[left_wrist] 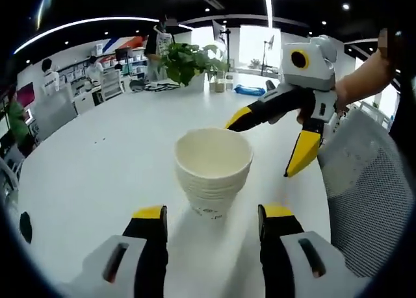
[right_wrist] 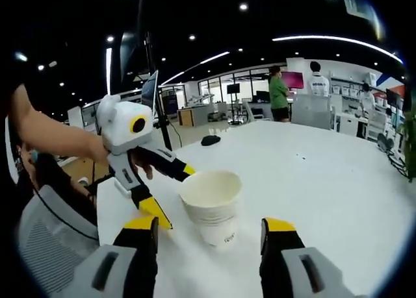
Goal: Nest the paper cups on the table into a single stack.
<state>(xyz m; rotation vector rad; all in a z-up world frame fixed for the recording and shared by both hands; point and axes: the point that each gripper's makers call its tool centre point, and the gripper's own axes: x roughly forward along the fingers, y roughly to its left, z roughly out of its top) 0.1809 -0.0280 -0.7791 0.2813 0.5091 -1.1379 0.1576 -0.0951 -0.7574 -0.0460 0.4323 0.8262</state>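
Nested white paper cups [left_wrist: 213, 171] stand upright as one ribbed stack on the smooth white round table [left_wrist: 97, 161], with small print near the base and the top cup hollow. The stack sits just beyond and between the yellow-tipped black jaws of the left gripper [left_wrist: 213, 221], which are spread. Opposite it, the right gripper [right_wrist: 213, 232] is likewise spread, touching nothing. A grey mesh chair [left_wrist: 367, 194] stands near the table's edge.

A big open office. Long white surface [left_wrist: 97, 161], black ceiling with round lights and bright light strips [left_wrist: 78, 25], a green plant [left_wrist: 188, 61], a mesh chair [left_wrist: 370, 194], shelves [left_wrist: 110, 77], screens [right_wrist: 292, 79], glass walls, and people [right_wrist: 278, 93] standing far back.
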